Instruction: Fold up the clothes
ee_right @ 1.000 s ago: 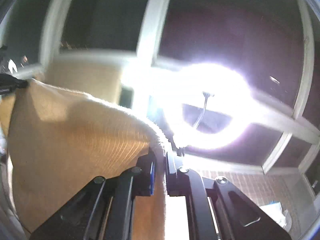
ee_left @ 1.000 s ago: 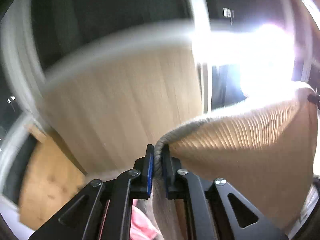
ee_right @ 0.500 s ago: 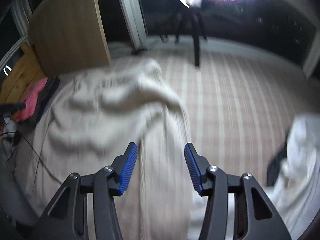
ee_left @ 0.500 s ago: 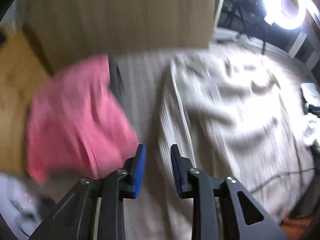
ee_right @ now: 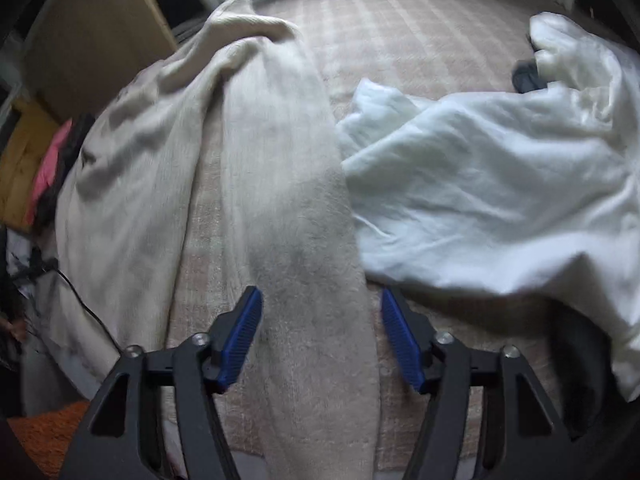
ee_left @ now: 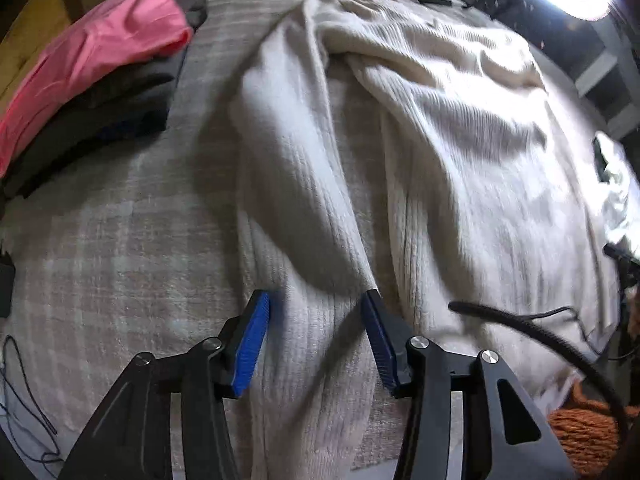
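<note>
Both tongs, left [ee_left: 316, 340] and right [ee_right: 320, 336], have just spread apart over the cream knit sweater [ee_left: 460, 128]; soft, floppy, best pinched at its ribbed edges.

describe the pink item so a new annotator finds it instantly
Start at the checked bedspread and the big cream ribbed sweater spread over it. Go to the bed's far corner on the left gripper's side: the pink garment tops a dark folded stack. It is the only bright pink thing there.
</note>
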